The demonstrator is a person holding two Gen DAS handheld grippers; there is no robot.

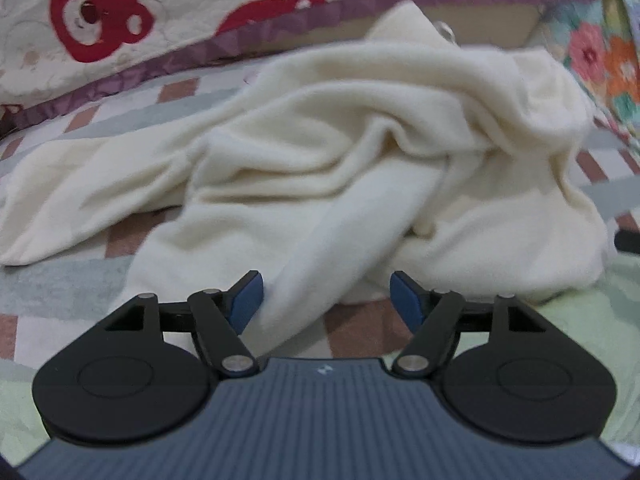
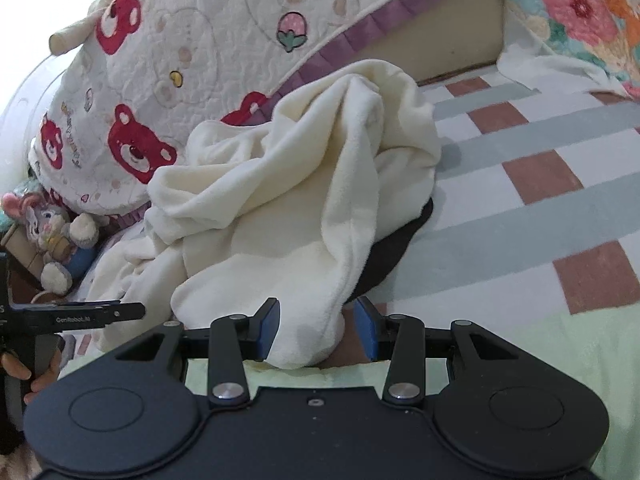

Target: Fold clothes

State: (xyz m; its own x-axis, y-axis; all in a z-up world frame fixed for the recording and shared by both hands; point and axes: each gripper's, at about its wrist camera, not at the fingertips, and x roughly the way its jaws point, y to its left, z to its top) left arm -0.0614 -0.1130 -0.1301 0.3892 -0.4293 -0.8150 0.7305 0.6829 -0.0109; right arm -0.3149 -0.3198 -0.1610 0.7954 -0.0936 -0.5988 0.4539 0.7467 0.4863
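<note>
A cream fleece garment (image 1: 340, 168) lies crumpled on the checked bedsheet (image 1: 68, 280), with one long fold reaching toward me. My left gripper (image 1: 326, 300) is open, its blue pads wide apart, and that fold runs between them against the left pad (image 1: 246, 304). In the right wrist view the same cream garment (image 2: 288, 184) is heaped up, and its lower edge hangs between the blue pads of my right gripper (image 2: 316, 330), which is open. A dark cloth (image 2: 396, 248) peeks out from under the garment's right side. The left gripper's body (image 2: 76, 316) shows at the far left.
A quilt with red bears (image 2: 168, 64) rises behind the garment. A floral cushion (image 2: 580, 12) sits at the back right. A plush toy (image 2: 52, 236) lies at the left. The checked sheet (image 2: 540, 184) stretches to the right. A hand (image 2: 24, 376) holds the left gripper's handle.
</note>
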